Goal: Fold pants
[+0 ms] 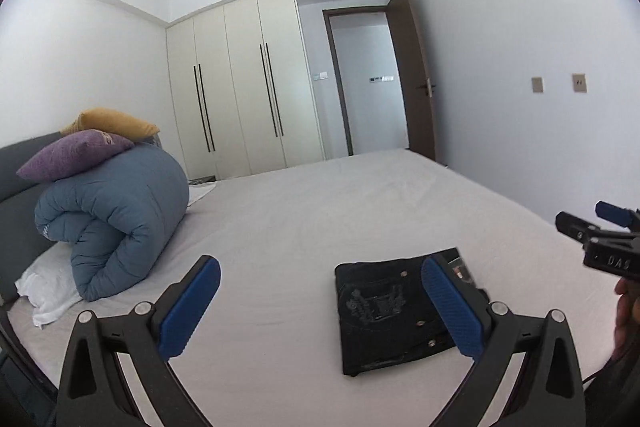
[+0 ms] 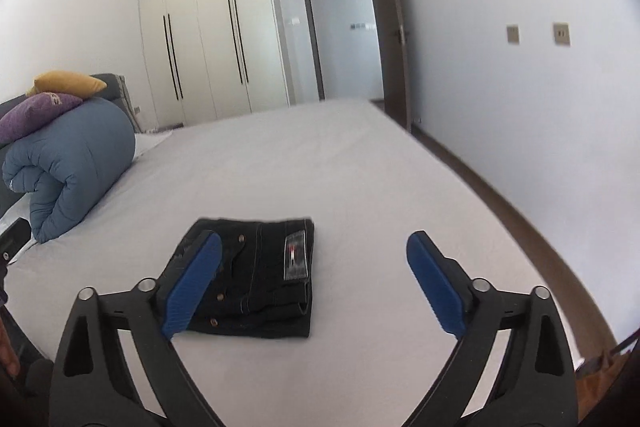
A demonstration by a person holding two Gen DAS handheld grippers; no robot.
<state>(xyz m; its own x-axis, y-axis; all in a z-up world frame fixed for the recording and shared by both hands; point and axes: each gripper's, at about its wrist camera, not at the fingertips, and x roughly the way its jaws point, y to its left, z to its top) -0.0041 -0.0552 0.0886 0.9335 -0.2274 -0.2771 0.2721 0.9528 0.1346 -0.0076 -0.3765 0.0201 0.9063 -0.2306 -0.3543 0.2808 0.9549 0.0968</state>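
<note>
Black denim pants (image 1: 384,311) lie folded into a compact rectangle on the white bed (image 1: 304,211). In the right wrist view the pants (image 2: 260,279) show rivets and a small label. My left gripper (image 1: 320,303) is open and empty, held above the bed with the pants under its right finger. My right gripper (image 2: 314,283) is open and empty, above the bed, its left finger over the pants' left part. The right gripper also shows at the right edge of the left wrist view (image 1: 600,239).
A rolled blue duvet (image 1: 116,223) with a purple pillow (image 1: 76,155) and a yellow pillow (image 1: 116,123) sits at the bed's head on the left. White wardrobes (image 1: 240,87) and an open doorway (image 1: 368,79) stand beyond. A wall runs along the right.
</note>
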